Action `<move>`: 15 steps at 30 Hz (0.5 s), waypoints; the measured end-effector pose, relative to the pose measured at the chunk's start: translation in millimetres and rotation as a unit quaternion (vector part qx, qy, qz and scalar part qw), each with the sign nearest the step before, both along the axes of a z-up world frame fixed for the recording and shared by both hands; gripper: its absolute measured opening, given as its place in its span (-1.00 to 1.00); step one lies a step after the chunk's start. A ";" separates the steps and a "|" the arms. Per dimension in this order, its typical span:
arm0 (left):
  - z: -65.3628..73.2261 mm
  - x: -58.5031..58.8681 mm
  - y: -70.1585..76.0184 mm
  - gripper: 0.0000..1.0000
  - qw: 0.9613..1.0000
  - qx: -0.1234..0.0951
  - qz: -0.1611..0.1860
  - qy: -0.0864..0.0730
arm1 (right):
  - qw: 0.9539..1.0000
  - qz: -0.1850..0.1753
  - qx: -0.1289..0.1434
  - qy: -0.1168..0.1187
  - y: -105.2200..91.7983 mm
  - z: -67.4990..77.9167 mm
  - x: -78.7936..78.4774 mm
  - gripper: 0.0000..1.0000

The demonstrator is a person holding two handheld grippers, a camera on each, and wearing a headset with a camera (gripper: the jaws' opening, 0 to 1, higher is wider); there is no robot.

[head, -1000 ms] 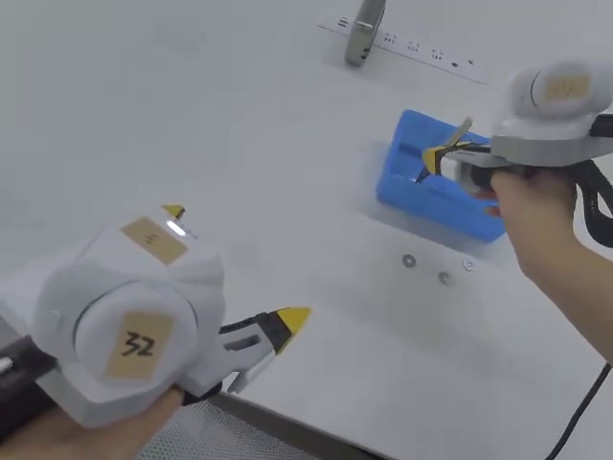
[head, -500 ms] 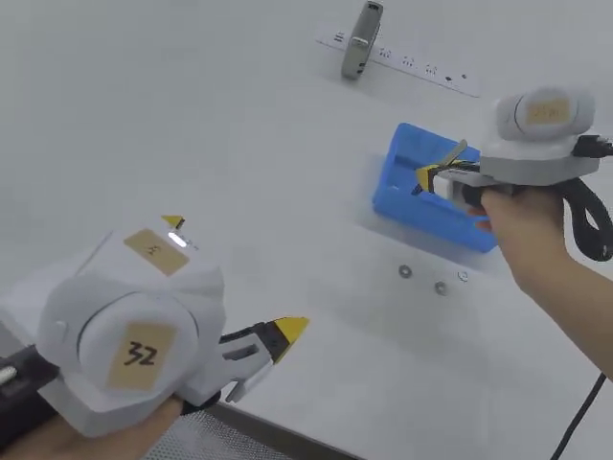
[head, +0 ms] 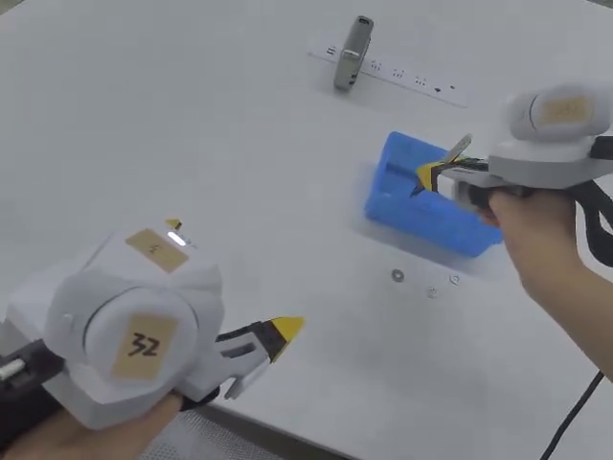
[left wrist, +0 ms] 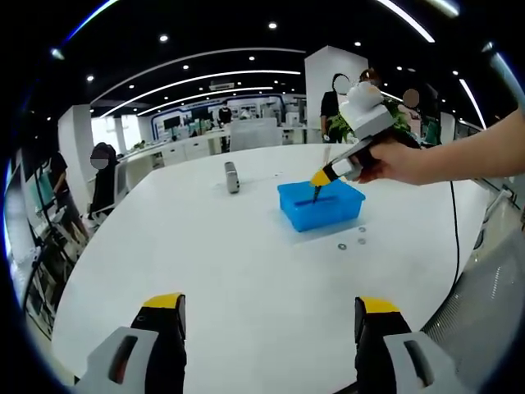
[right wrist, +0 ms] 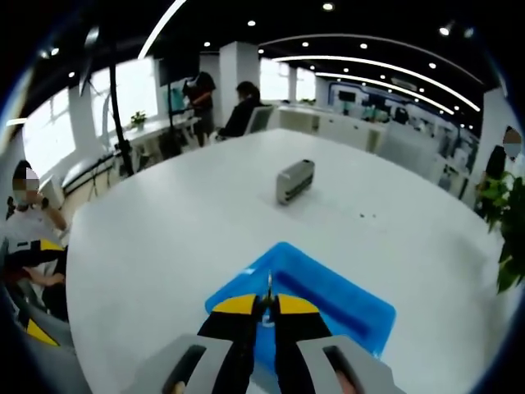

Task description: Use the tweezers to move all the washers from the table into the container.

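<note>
Right tongs [head: 428, 175] gripping tweezers [head: 458, 148], jaws nearly touching, hovering over blue container [head: 421, 216]. Tweezers' long axis standing steeply tilted, tips pointing down into container. Three washers [head: 397, 276] lying on desk [head: 192, 125] just beside container. Left tongs [left wrist: 269, 304] gaping wide, holding nothing.

A smooth, matt white table [head: 192, 144] carries a smooth blue plastic container [head: 429, 224], shiny metal washers [head: 397, 276] and thin metal tweezers [head: 458, 149].
</note>
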State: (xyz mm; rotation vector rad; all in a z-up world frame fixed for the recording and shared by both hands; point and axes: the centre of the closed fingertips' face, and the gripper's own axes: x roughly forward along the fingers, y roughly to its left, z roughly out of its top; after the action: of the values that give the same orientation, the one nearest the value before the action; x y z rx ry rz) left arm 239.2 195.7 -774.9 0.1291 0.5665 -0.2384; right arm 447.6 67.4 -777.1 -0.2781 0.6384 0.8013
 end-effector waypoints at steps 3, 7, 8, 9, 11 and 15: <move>0.3 0.1 -0.2 0.72 1.000 0.000 0.000 -0.001 | 1.000 -0.006 0.012 0.003 -0.6 7.4 -10.6 -0.93; 0.2 -0.1 -0.5 0.72 1.000 -0.001 -0.001 -0.001 | 1.000 -0.003 0.019 -0.003 -3.8 15.8 -18.7 -0.93; 0.2 -0.1 -0.7 0.73 1.000 0.000 -0.002 -0.001 | 1.000 -0.002 0.020 -0.004 -4.9 18.3 -22.0 -0.93; 0.2 -0.1 -0.8 0.73 1.000 0.000 -0.002 -0.002 | 1.000 0.001 0.020 -0.005 -5.2 19.5 -23.5 -0.93; 0.3 -0.1 -0.6 0.73 1.000 0.000 -0.002 -0.002 | 1.000 0.004 0.019 -0.009 -8.5 21.0 -29.6 -0.93; -0.5 -0.2 -0.2 0.73 1.000 0.001 -0.001 0.000 | 1.000 0.010 0.024 -0.006 -11.7 23.6 -44.0 -0.93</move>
State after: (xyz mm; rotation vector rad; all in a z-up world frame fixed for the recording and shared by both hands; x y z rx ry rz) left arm 239.0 195.5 -775.4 0.1307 0.5668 -0.2399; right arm 403.6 55.7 -753.5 -0.2456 0.6059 0.8336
